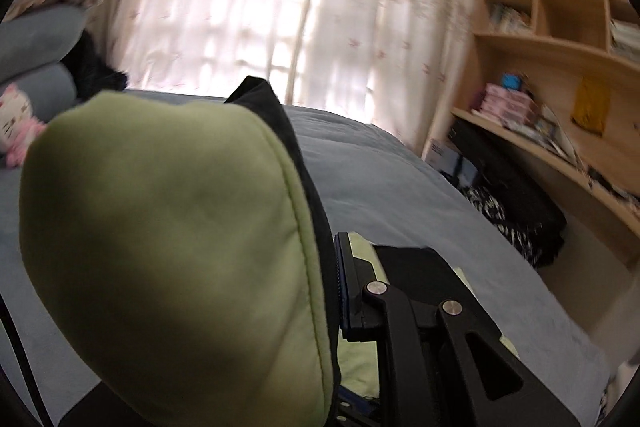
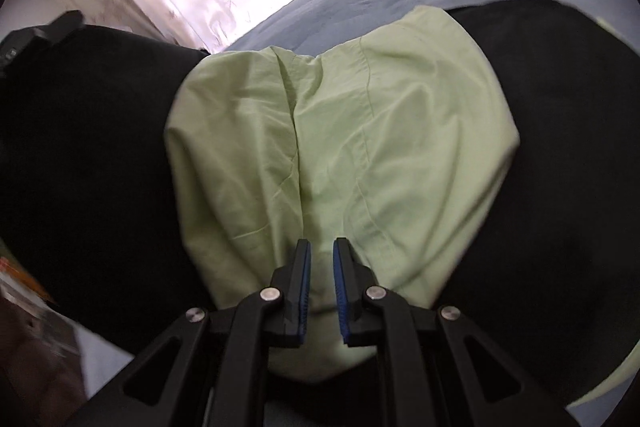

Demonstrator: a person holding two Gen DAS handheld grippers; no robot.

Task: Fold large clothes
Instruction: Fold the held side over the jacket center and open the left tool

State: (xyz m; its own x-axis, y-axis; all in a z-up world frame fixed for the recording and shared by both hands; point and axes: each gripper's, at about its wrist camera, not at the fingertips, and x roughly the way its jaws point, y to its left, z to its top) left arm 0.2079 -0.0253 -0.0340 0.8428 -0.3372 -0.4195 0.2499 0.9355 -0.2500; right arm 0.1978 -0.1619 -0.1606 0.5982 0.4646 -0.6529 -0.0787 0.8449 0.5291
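We have one garment (image 2: 340,131) to fold, black outside with a pale green lining, lying partly on the blue bed (image 1: 400,187); it looks soft, light and floppy, likely to sag and slide, so we judge a seamed edge or corner the best hold. Our left gripper (image 1: 334,291) has its fingers clenched on a green-and-black fold held up close to the lens. Our right gripper (image 2: 322,291) hangs over the green lining with fingers nearly closed, a narrow gap between them, apparently holding nothing.
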